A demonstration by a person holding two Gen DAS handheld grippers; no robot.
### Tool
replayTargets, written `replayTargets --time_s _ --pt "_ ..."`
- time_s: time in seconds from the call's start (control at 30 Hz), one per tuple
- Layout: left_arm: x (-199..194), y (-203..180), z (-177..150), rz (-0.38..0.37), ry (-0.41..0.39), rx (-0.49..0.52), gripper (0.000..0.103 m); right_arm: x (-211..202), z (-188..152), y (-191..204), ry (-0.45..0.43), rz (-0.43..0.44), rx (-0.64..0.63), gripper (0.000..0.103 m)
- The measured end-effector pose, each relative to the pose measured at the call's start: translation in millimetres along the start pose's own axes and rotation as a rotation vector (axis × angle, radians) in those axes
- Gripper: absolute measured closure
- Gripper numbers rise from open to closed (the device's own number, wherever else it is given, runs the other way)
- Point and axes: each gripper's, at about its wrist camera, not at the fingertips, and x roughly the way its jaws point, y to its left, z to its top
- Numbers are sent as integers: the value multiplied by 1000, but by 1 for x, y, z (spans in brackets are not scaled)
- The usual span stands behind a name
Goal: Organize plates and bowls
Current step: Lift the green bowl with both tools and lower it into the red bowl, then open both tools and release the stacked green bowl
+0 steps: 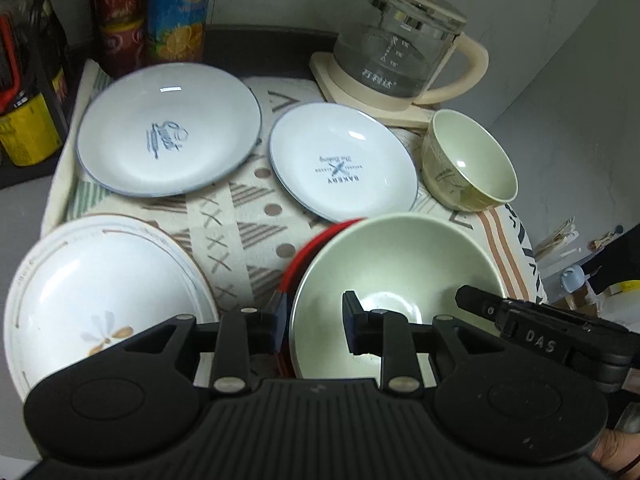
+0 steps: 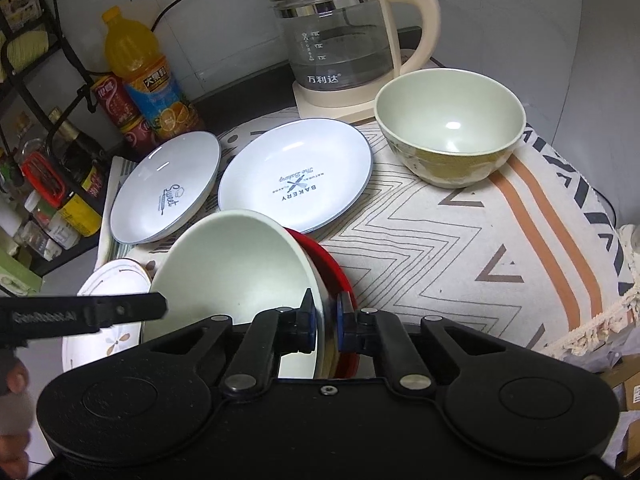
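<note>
Right tool [image 2: 325,322] pinches the pale-green ceramic bowl [image 2: 232,268] by its rim; left tool [image 1: 316,320], half-open, straddles it: lift level.

wall: plain grey-white painted wall [image 2: 500,8] | surface: cream woven cloth with zigzag pattern [image 2: 440,248] on dark countertop [image 2: 248,92] | left: black metal wire rack [image 2: 36,80] | light: dim

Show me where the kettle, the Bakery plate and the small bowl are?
Kettle [image 2: 340,40], right wrist view, on its glass body.
Bakery plate [image 2: 296,176], right wrist view, on its printed middle.
Small bowl [image 1: 470,168], left wrist view, on its inner wall.
</note>
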Motion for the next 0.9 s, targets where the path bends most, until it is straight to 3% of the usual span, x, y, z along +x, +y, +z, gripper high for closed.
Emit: replayTargets --time_s 0.17,0.23,0.27,0.37,0.6,0.73,0.9 --pt "-8 3 7 14 -33 -4 71 3 4 2 7 33 23 86" --pt "-8 4 10 25 -35 -3 70 -1 9 2 -4 47 29 71" --pt "-8 4 11 26 -36 -6 70 -4 11 1 -14 53 29 69" --pt "-9 2 18 16 -47 -7 65 -16 18 -1 -49 103 36 68" --pt "-2 -18 36 -2 -83 28 49 -25 30 -25 -105 75 82 45" --pt "9 -32 47 -19 -87 65 45 -28 35 -42 -134 41 124 30" --pt "26 -52 64 -49 -82 108 43 -29 42 -61 -165 2 169 21"
